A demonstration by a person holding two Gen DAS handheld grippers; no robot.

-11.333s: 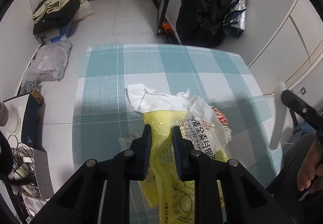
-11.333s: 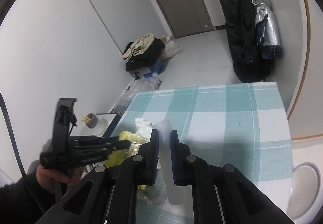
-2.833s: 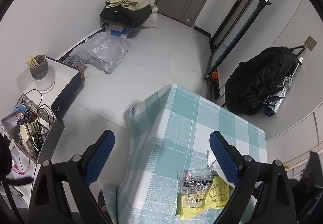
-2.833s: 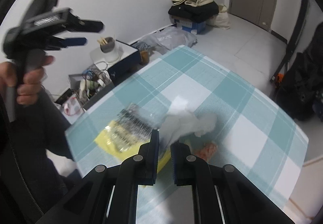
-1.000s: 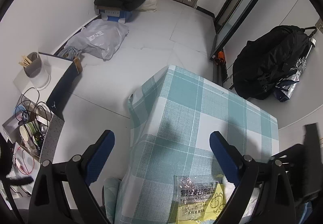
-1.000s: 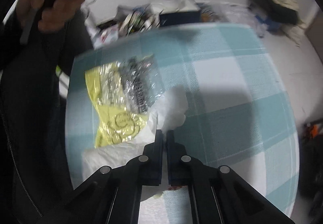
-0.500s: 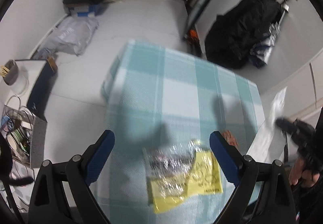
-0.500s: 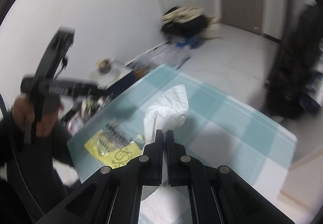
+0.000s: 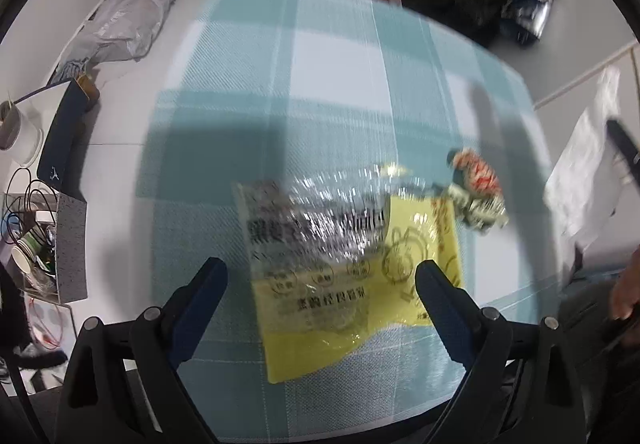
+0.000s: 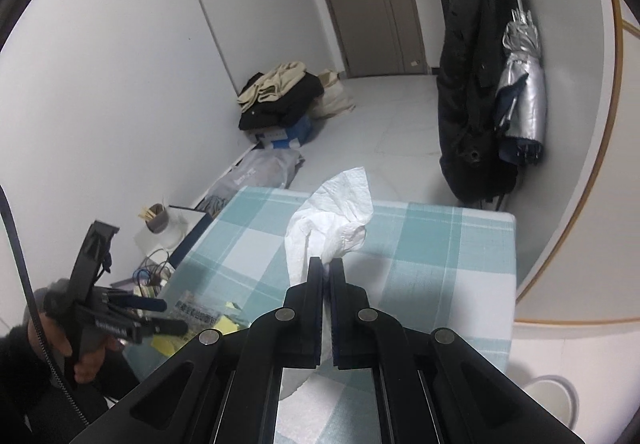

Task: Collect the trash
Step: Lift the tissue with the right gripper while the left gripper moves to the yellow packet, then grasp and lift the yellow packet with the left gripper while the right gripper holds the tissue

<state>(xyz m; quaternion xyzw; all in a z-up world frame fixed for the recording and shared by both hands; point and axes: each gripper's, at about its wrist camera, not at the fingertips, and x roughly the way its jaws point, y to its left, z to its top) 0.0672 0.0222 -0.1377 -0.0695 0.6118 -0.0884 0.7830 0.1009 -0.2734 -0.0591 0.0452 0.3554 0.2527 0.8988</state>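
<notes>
My right gripper (image 10: 328, 264) is shut on a crumpled white tissue (image 10: 332, 211) and holds it up above the teal checked table (image 10: 440, 244); the tissue also shows in the left wrist view (image 9: 580, 179) at the far right. My left gripper (image 9: 320, 272) is open wide and empty, just above a clear printed wrapper (image 9: 316, 228) lying on a yellow plastic bag (image 9: 424, 268). A small red and white wrapper (image 9: 478, 187) lies beside them on the table (image 9: 332, 55). In the right wrist view the left gripper (image 10: 160, 314) hovers over the bag (image 10: 224, 324).
A white bin (image 10: 548, 400) stands on the floor at the lower right. A black backpack and silver umbrella (image 10: 488, 91) hang on the wall. Clothes and boxes (image 10: 280, 99) lie by the far wall. A box with cables and cups (image 9: 36, 228) sits left of the table.
My left gripper has come down closer over the wrapper and yellow bag. My right gripper has lifted the tissue off the table and holds it up.
</notes>
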